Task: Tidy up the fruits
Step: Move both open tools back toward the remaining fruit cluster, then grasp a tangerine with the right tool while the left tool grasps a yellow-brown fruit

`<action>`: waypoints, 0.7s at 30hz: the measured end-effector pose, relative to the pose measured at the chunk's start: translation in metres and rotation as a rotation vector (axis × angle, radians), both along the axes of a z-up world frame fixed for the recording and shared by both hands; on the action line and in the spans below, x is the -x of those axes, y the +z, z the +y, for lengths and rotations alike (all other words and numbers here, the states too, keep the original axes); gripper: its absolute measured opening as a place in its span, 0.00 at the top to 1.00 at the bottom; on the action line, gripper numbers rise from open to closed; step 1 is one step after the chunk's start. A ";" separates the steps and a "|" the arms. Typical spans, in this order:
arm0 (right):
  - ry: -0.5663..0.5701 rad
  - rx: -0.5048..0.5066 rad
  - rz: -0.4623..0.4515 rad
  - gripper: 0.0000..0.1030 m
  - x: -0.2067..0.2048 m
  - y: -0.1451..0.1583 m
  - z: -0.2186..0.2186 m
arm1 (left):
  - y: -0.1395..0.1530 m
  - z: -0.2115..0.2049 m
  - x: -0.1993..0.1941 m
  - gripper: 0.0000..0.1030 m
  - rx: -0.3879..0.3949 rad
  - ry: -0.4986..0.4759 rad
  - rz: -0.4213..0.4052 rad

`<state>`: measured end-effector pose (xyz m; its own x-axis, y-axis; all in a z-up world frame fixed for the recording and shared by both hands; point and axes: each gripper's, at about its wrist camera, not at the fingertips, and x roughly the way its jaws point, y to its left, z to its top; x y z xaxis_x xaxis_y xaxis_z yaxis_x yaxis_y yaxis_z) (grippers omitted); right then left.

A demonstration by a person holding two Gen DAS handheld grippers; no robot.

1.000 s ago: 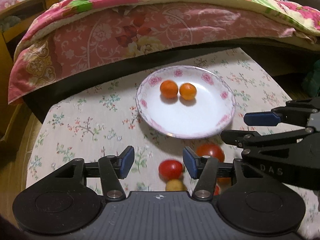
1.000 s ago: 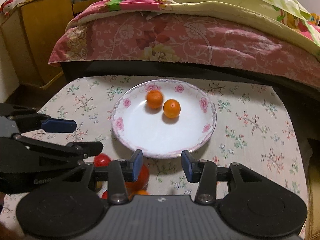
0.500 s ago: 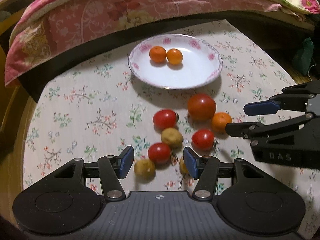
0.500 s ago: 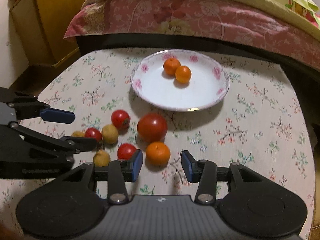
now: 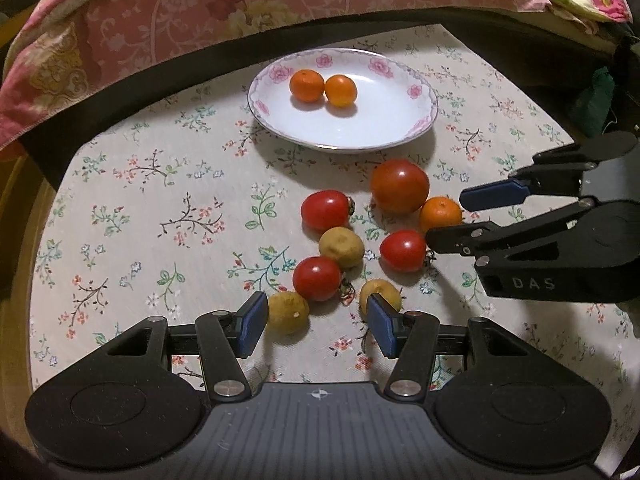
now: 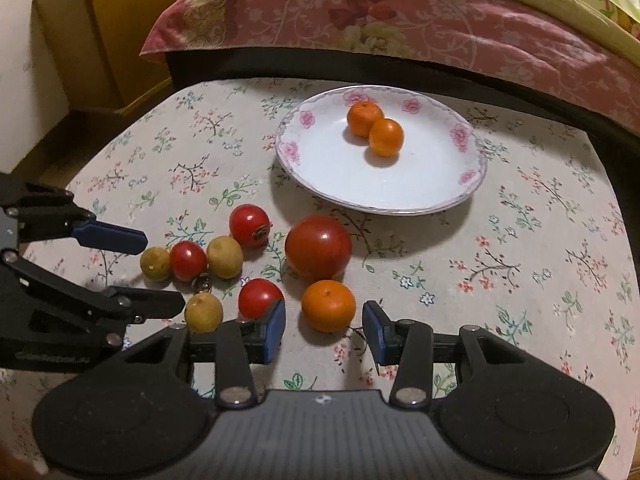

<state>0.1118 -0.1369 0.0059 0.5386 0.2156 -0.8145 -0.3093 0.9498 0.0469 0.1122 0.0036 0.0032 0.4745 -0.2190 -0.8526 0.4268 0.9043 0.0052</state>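
A small round orange mandarin (image 6: pixel 328 305) lies on the floral tablecloth (image 6: pixel 520 264) just ahead of the right gripper (image 6: pixel 324 330), in line with the gap between its blue-padded fingers (image 6: pixel 272 330), which stand spread apart with nothing between them. Touching the mandarin on its far side is a large round red tomato (image 6: pixel 318 247), and beside the gripper's left finger sits a small red cherry tomato (image 6: pixel 258 298). Further left are a tan, round longan-like fruit (image 6: pixel 203 313), another tan one (image 6: pixel 224 257), a second small red tomato (image 6: pixel 188 260), a third tan fruit (image 6: pixel 155 264) and, beyond them, a third small red tomato (image 6: pixel 249 225). The left gripper (image 5: pixel 316 322) hovers over this cluster with its blue pads (image 5: pixel 252 322) wide apart and gripping nothing; the nearest tan fruit (image 5: pixel 287 312) lies just inside its left pad, another tan one (image 5: pixel 380 295) is partly hidden behind its right pad, and a small red tomato (image 5: pixel 317 278) sits just ahead of the gap. Well beyond both pairs of fingers stands a white shallow plate with pink flowers on its rim (image 6: pixel 460 136), holding two small orange mandarins (image 6: pixel 386 137) that touch each other. Behind the table hangs a pink floral quilt (image 6: pixel 400 12).
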 end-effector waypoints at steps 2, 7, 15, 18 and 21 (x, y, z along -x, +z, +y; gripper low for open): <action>0.005 0.003 0.004 0.65 -0.003 -0.003 0.001 | -0.001 0.002 0.000 0.39 0.003 -0.003 0.002; 0.004 0.003 0.017 0.65 -0.009 -0.006 0.000 | -0.004 0.008 -0.002 0.39 0.009 -0.001 0.013; 0.018 0.000 0.033 0.65 -0.011 -0.012 0.002 | -0.007 0.008 -0.008 0.39 0.014 -0.002 0.019; 0.020 -0.003 0.034 0.65 -0.012 -0.012 0.002 | -0.008 0.007 -0.007 0.39 0.008 -0.015 0.015; 0.021 -0.006 0.035 0.65 -0.013 -0.012 0.002 | -0.011 0.008 -0.007 0.40 0.002 -0.018 0.021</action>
<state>0.1247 -0.1353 -0.0064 0.5051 0.2310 -0.8316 -0.3269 0.9429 0.0634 0.1197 0.0114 -0.0074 0.4528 -0.2290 -0.8617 0.4431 0.8965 -0.0055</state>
